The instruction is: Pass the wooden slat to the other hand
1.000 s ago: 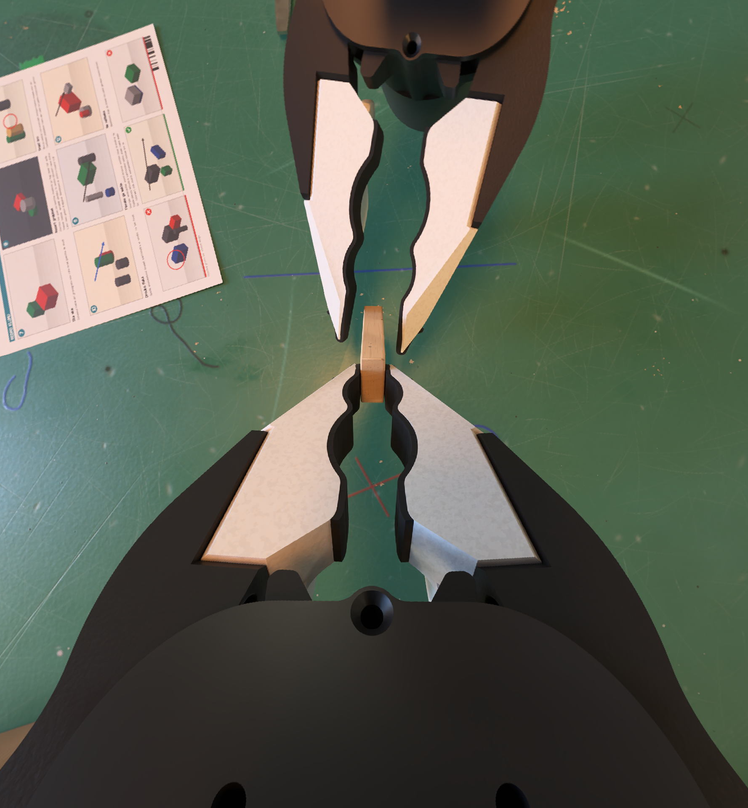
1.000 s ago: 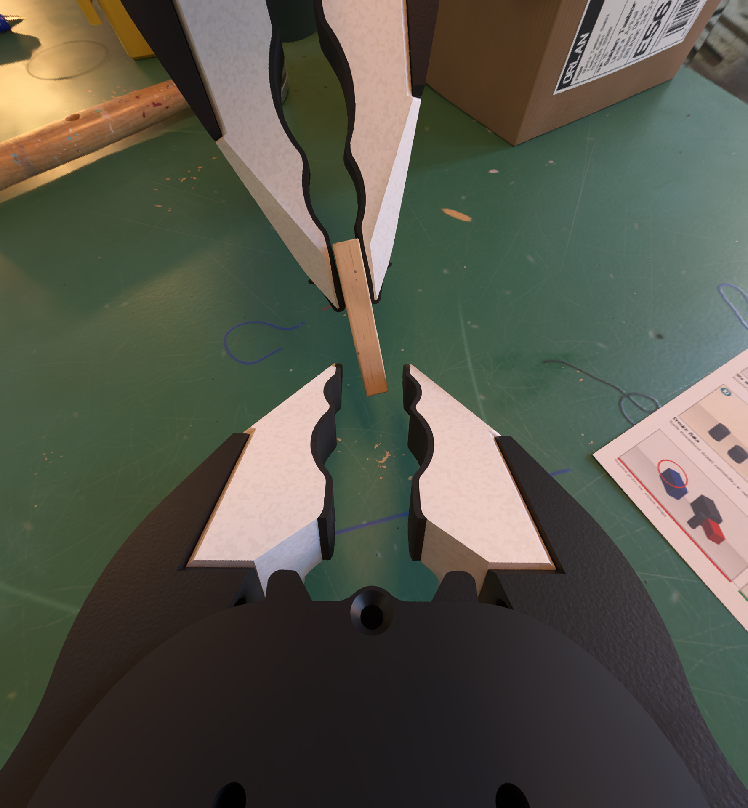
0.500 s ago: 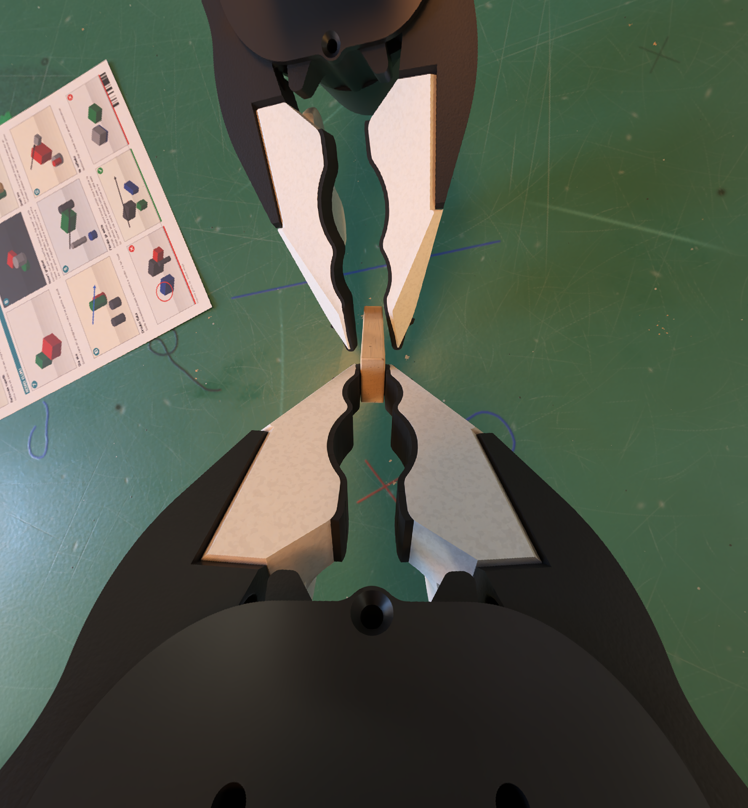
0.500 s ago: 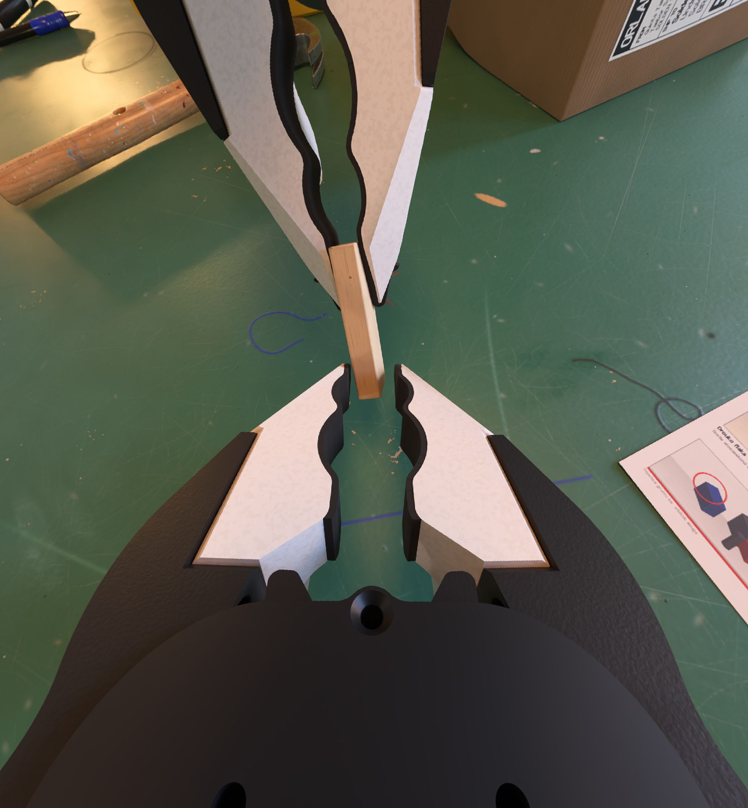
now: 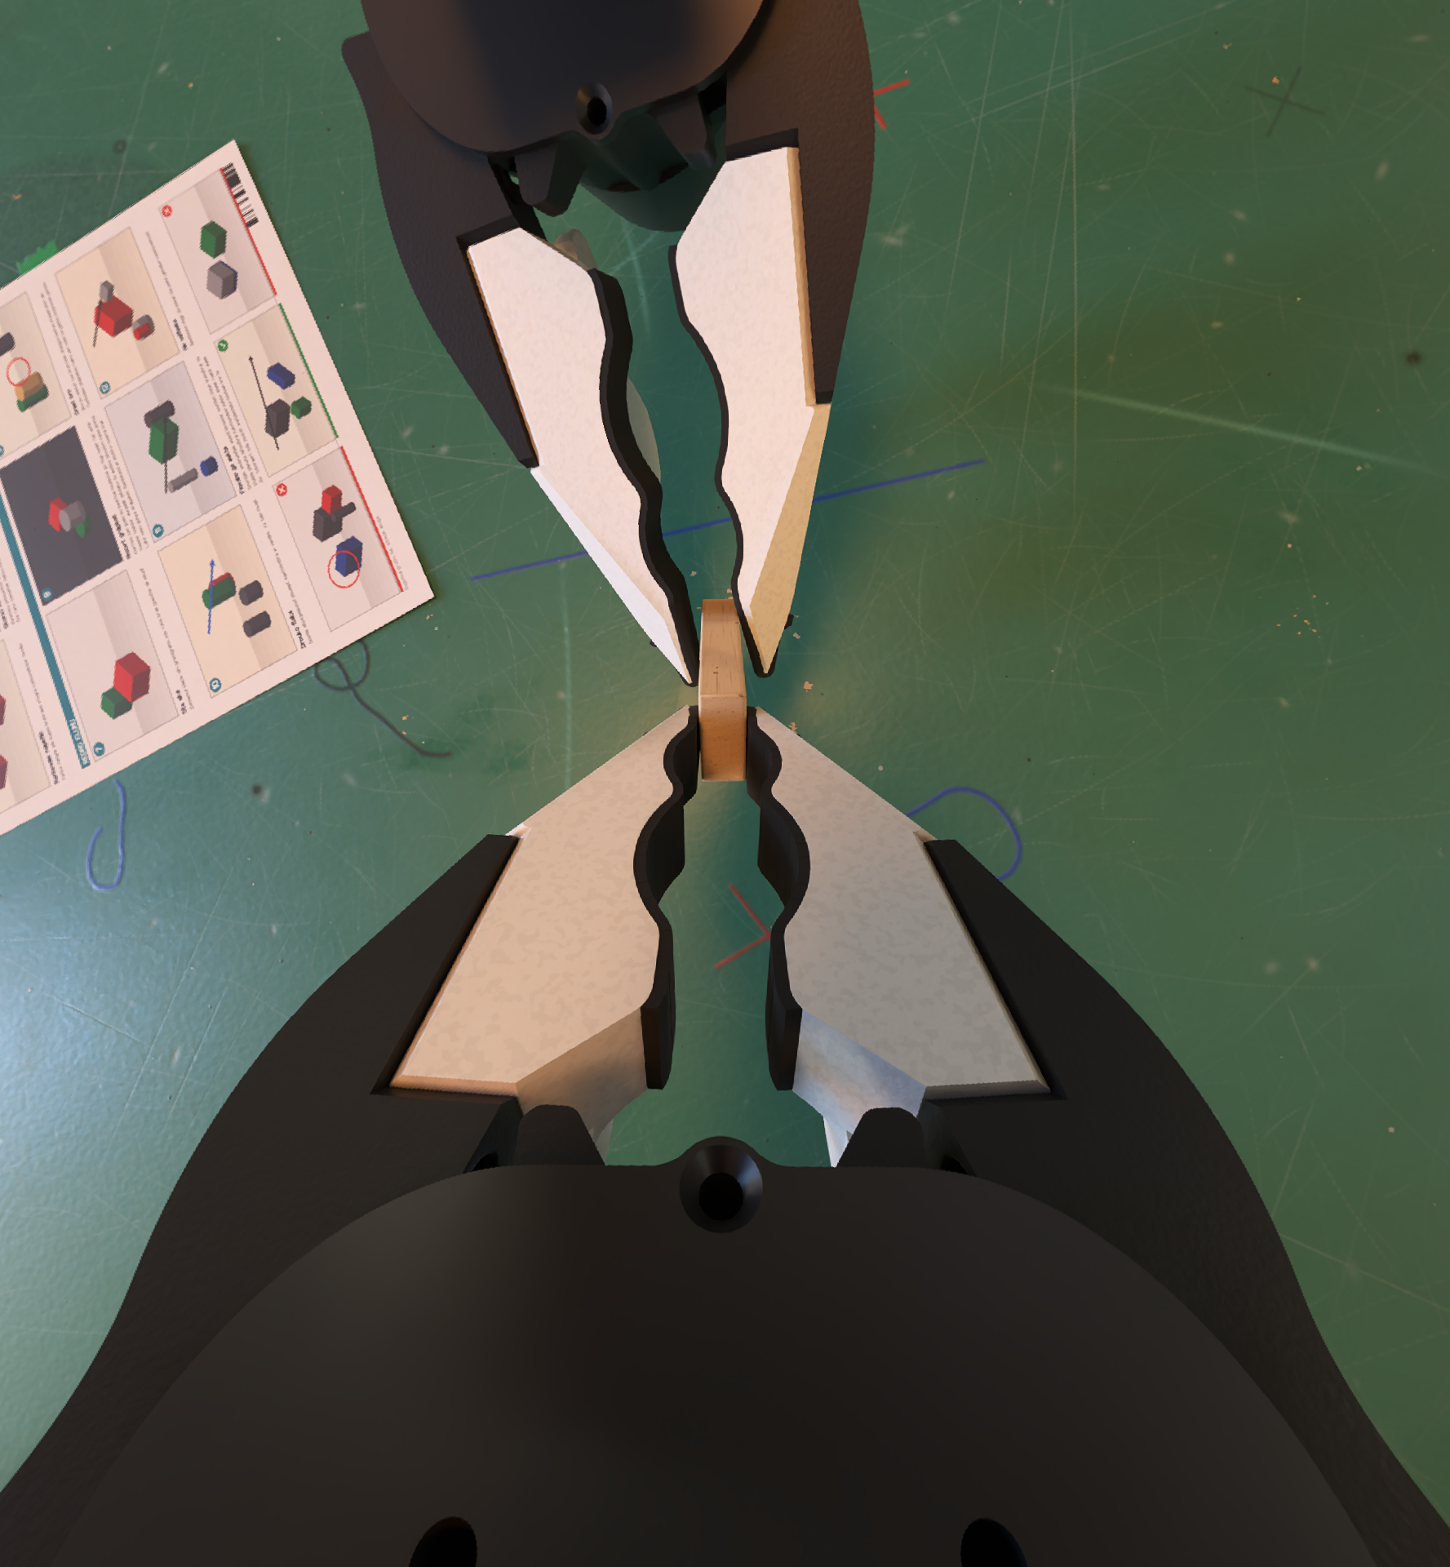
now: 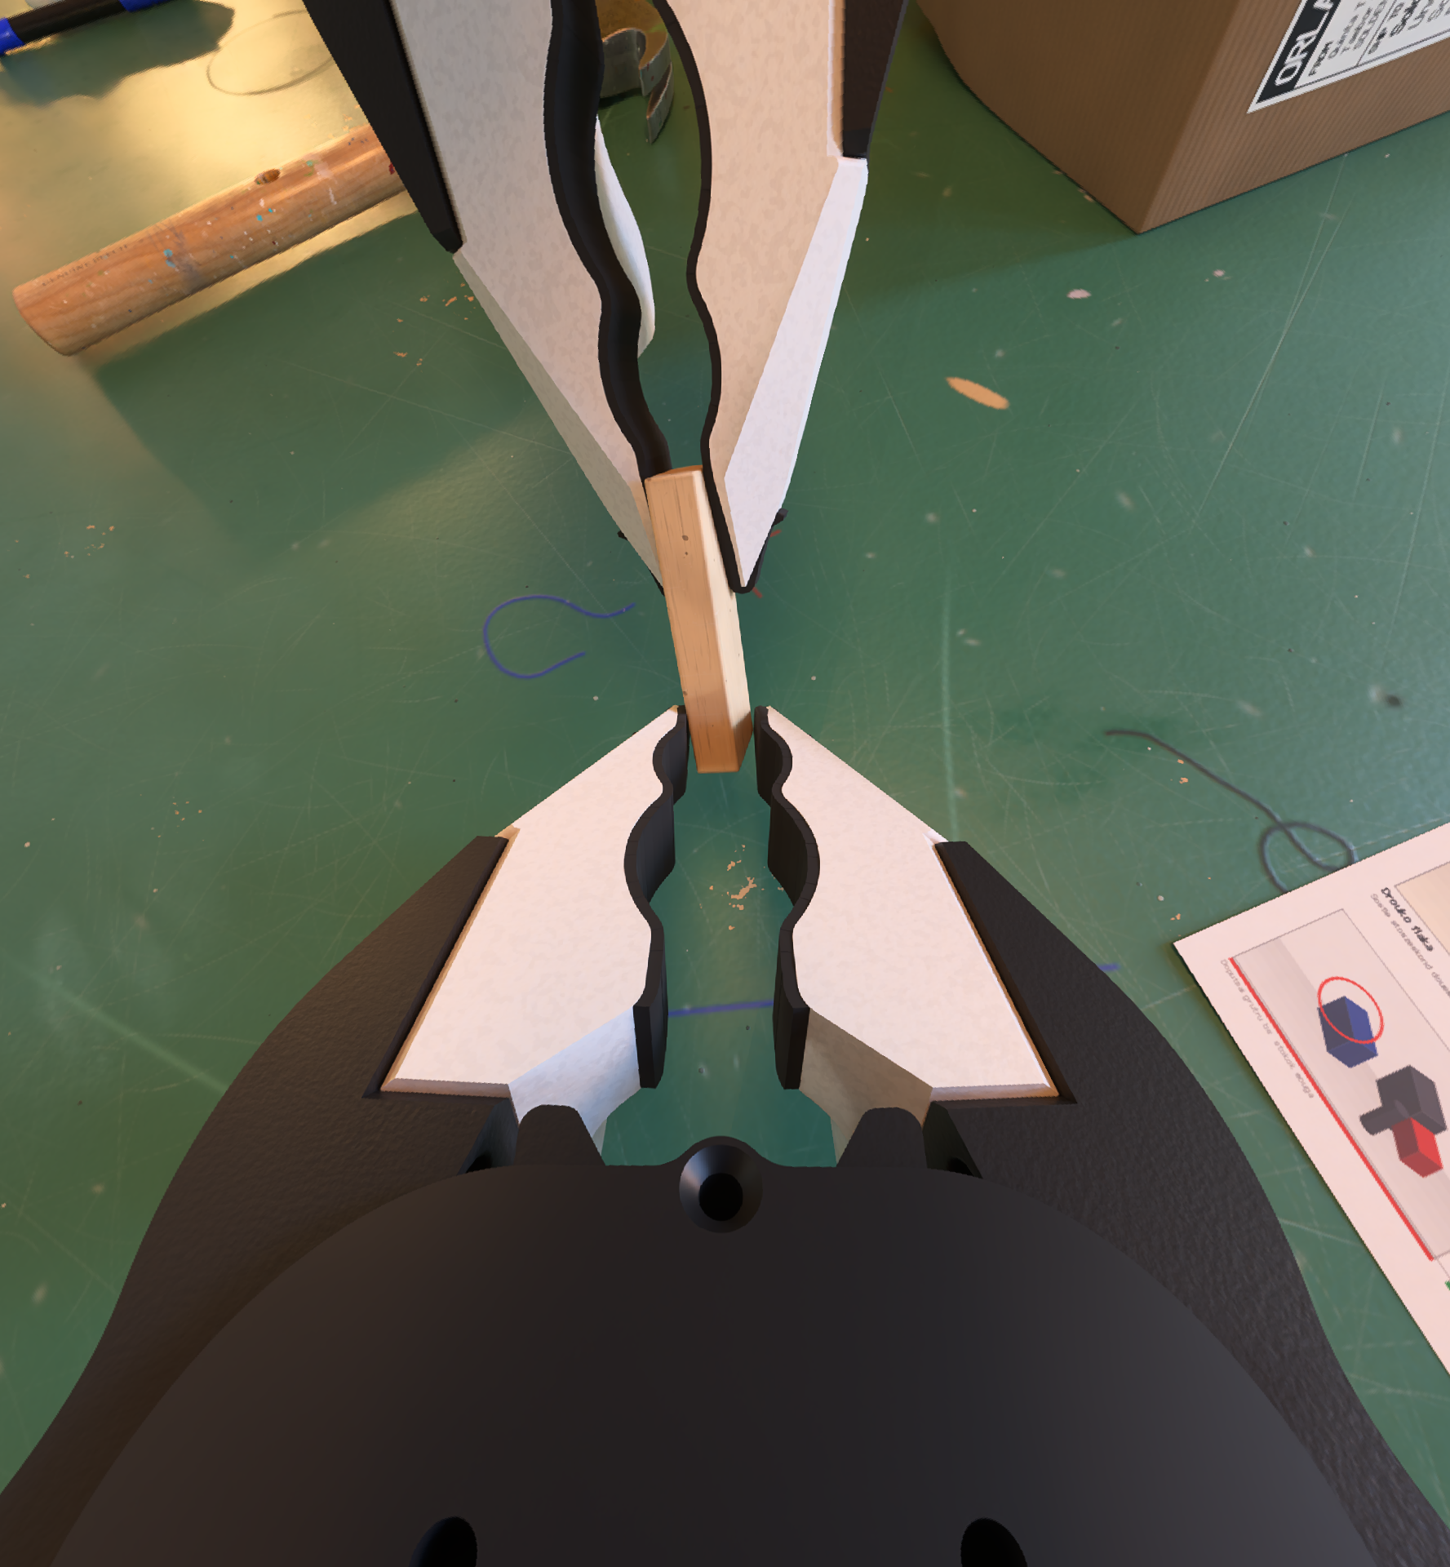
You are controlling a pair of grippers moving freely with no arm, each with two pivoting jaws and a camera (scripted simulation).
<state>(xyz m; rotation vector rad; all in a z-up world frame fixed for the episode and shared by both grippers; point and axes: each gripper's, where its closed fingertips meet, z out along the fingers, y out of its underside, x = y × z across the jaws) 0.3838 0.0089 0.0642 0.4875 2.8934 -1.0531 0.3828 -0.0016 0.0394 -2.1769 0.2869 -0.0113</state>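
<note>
Handover time: my left gripper (image 5: 722,721) clamps one end of the short pale wooden slat (image 6: 698,623), held above the green table (image 6: 1128,551); my right gripper (image 6: 717,721) straddles the other end, not yet clenched. I close squarely before releasing.

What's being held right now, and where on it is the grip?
The left gripper pinches one end of the wooden slat at its fingertips. The right gripper brackets the other end, with a slight gap showing, so not clearly clamped.

Two close wrist views, facing each other, downward over shared green mat (image 5: 1213,763).
</note>
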